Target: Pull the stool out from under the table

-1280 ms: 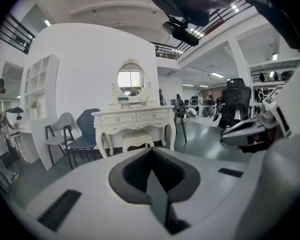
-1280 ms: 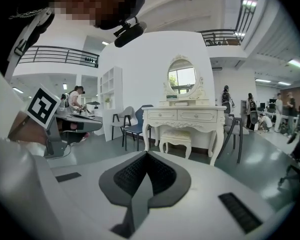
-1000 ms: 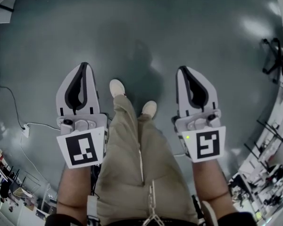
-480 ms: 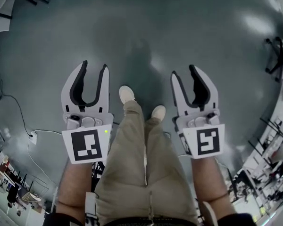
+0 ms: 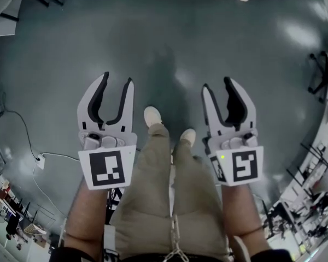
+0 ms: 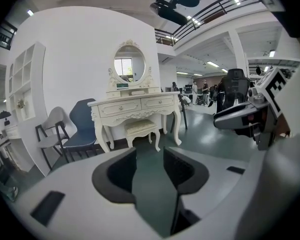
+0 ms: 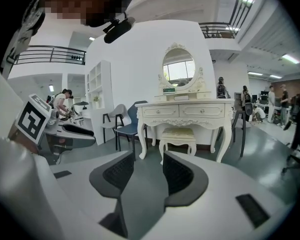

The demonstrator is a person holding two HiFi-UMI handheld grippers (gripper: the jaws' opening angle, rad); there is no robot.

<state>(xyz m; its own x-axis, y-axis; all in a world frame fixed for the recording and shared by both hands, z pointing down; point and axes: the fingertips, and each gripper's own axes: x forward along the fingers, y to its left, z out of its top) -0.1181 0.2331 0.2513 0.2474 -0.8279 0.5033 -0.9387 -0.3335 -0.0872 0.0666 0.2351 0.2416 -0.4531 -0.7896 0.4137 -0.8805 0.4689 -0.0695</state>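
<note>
Left hand-held gripper [image 5: 117, 83] and right hand-held gripper [image 5: 218, 86] were held side by side, apart, above the person's two shoes [image 5: 152, 115]. The jaws of each had just been opening and stood partly apart, with nothing between them. Grey-green floor [image 5: 169, 31] lay open ahead of both, up to the furniture. One cream stool [image 7: 178, 134] stood under one cream worktop [image 7: 185, 110], between its legs. One oval mirror [image 7: 178, 67] stood on the worktop. Two chairs stood to the left of the worktop, one blue chair [image 6: 82, 126] and one pale chair [image 6: 52, 129]. A white wall [image 6: 80, 49] backed the furniture.
</note>
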